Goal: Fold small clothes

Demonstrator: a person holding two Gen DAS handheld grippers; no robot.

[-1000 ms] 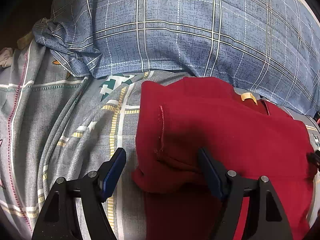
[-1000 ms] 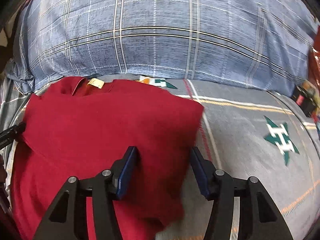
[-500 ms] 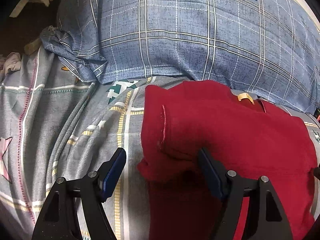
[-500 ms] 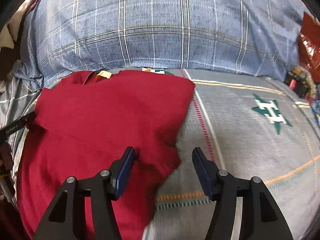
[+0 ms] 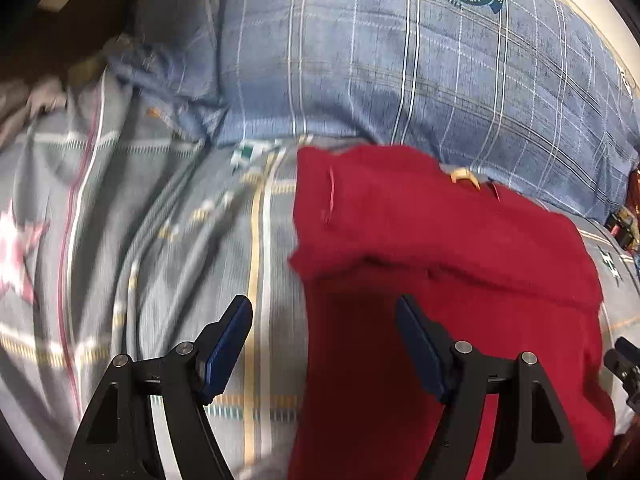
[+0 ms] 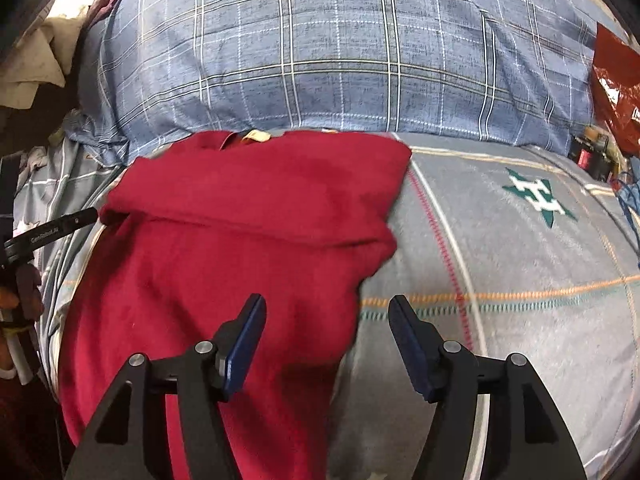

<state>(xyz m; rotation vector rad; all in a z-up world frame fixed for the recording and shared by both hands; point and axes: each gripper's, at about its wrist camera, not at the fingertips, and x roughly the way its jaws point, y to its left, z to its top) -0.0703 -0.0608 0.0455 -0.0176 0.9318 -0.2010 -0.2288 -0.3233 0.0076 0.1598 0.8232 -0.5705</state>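
A dark red garment (image 5: pixel 440 264) lies on the bed with its upper part folded down over the lower part; a small tan label (image 5: pixel 464 176) shows at the collar. It also shows in the right wrist view (image 6: pixel 248 240). My left gripper (image 5: pixel 324 344) is open and empty, above the garment's left edge, near side of the fold. My right gripper (image 6: pixel 326 340) is open and empty above the garment's right edge. The left gripper's finger (image 6: pixel 52 232) shows at the left of the right wrist view.
A big blue plaid pillow (image 6: pixel 340 52) lies right behind the garment. The grey patterned bed sheet (image 6: pixel 520 264) spreads to the right and left (image 5: pixel 140 240). A red plastic bag (image 6: pixel 616 80) and small items sit at the far right edge.
Both grippers have drawn back toward me and away from the fold, letting go of the cloth. The folded flap now lies flat on the garment.
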